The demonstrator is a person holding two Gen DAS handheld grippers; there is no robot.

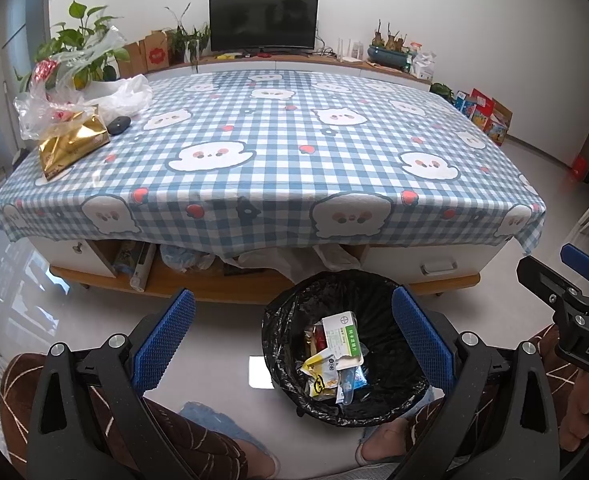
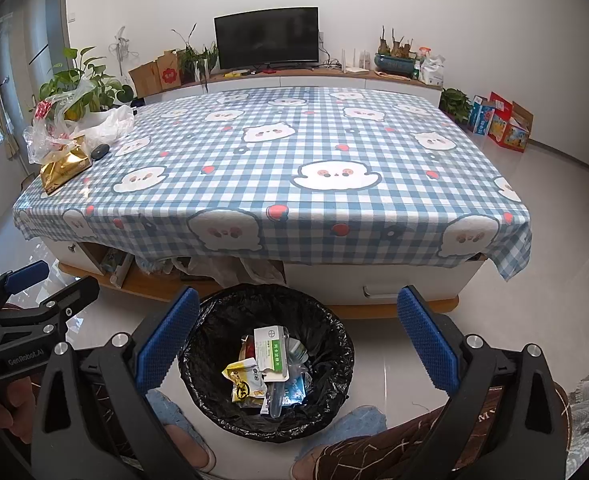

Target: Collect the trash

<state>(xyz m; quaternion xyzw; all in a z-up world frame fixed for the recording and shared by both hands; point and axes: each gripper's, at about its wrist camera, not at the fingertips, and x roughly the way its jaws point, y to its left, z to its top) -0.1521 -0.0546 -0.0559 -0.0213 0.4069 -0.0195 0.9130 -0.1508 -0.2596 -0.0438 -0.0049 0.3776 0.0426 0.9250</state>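
Observation:
A bin with a black liner (image 1: 278, 344) (image 2: 334, 344) stands on the floor in front of the table. Inside lie a white and green medicine box (image 1: 340, 338) (image 2: 270, 350), a yellow wrapper (image 1: 322, 376) (image 2: 244, 380) and other scraps. My left gripper (image 1: 294, 340) is open and empty above the bin's left side. My right gripper (image 2: 298, 340) is open and empty over the bin's right side. The right gripper (image 1: 574, 280) shows at the right edge of the left wrist view, and the left gripper (image 2: 34, 292) shows at the left edge of the right wrist view.
The table carries a blue checked cloth (image 1: 286, 140) (image 2: 294, 168). At its far left lie a gold packet (image 1: 70, 148) (image 2: 62, 170), clear plastic bags (image 1: 46, 100) (image 2: 54, 128) and a dark computer mouse (image 1: 119, 125) (image 2: 100, 152). A person's knees and slippered feet flank the bin.

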